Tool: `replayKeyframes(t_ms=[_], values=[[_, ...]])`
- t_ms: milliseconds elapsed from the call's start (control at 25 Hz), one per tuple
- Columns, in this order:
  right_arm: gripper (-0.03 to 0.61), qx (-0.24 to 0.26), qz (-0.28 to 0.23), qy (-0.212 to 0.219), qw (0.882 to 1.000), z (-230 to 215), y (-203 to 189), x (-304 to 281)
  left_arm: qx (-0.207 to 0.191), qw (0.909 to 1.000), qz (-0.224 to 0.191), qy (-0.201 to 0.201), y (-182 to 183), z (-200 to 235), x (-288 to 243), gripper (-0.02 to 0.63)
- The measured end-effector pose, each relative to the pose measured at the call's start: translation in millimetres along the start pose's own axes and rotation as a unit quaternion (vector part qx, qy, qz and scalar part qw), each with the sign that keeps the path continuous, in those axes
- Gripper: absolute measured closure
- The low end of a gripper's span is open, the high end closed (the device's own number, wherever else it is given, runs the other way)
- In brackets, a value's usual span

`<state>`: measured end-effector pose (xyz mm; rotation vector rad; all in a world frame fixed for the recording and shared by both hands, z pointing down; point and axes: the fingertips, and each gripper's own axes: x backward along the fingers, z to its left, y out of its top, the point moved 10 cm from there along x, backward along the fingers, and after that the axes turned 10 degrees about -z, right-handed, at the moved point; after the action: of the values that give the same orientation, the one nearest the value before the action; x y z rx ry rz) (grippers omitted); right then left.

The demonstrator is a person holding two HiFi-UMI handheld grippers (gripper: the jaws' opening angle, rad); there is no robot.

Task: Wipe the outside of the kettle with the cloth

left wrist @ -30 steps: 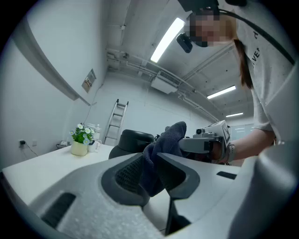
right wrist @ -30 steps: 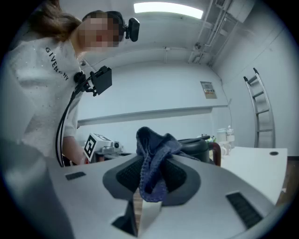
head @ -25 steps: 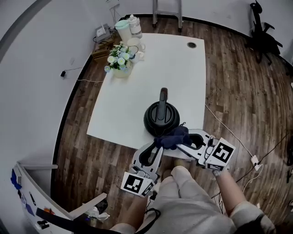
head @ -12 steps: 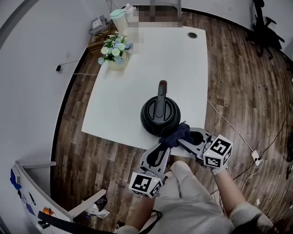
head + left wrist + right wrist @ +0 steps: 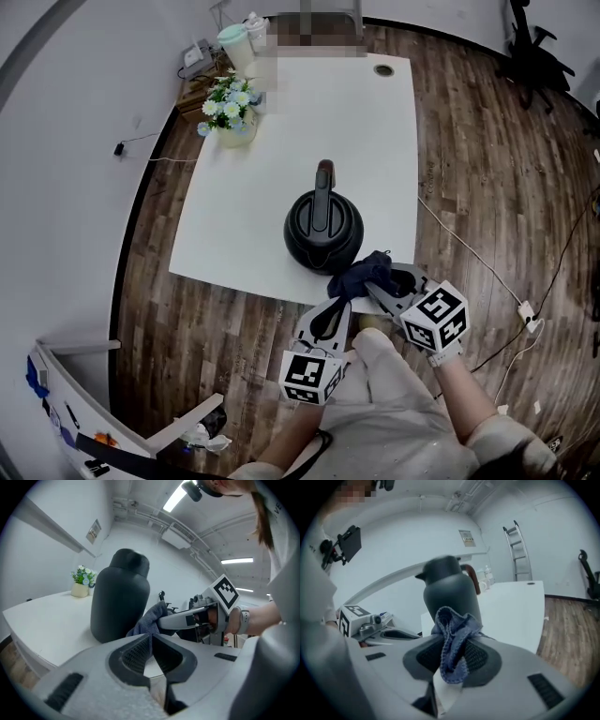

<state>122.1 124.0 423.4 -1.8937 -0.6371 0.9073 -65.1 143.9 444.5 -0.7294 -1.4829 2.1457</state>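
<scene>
A black kettle [image 5: 322, 230] stands near the front edge of the white table [image 5: 272, 141], its handle pointing away from me. My right gripper [image 5: 373, 287] is shut on a dark blue cloth [image 5: 362, 273], which is bunched just off the kettle's near right side. In the right gripper view the cloth [image 5: 452, 634] hangs out of the gripper [image 5: 453, 644] in front of the kettle [image 5: 451, 590]. My left gripper [image 5: 338, 305] is shut with nothing in it, below the table edge beside the cloth. The left gripper [image 5: 151, 638] points at the kettle [image 5: 119, 597] and the cloth [image 5: 149, 619].
A pot of flowers [image 5: 228, 111] and several containers [image 5: 236, 42] stand at the table's far left corner. A cable hole [image 5: 382, 69] lies at the far right. A cable [image 5: 473, 262] runs over the wood floor at right. An office chair [image 5: 534, 52] stands far right.
My left gripper has shifted right, closer to the right gripper. The right gripper still holds the cloth by the kettle's near side. The kettle has not moved on the table.
</scene>
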Motion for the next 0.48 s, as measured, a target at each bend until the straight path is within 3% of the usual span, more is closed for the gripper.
replayKeyframes(t_ms=[120,200,320,480], values=[[0.494,0.050,-0.069,0.005,0.996,6,36,38,-0.010,0.9950,-0.071,-0.069,33,-29,-10,0.597],[0.494,0.097,-0.116,0.016,0.988,10,69,59,-0.048,0.9864,-0.125,-0.095,70,-53,-20,0.597],[0.493,0.166,-0.154,0.060,0.972,14,115,72,-0.087,0.9771,-0.171,-0.092,112,-72,-31,0.597],[0.494,0.215,-0.126,0.142,0.958,3,146,54,-0.085,0.9773,-0.187,-0.052,125,-69,-41,0.601]])
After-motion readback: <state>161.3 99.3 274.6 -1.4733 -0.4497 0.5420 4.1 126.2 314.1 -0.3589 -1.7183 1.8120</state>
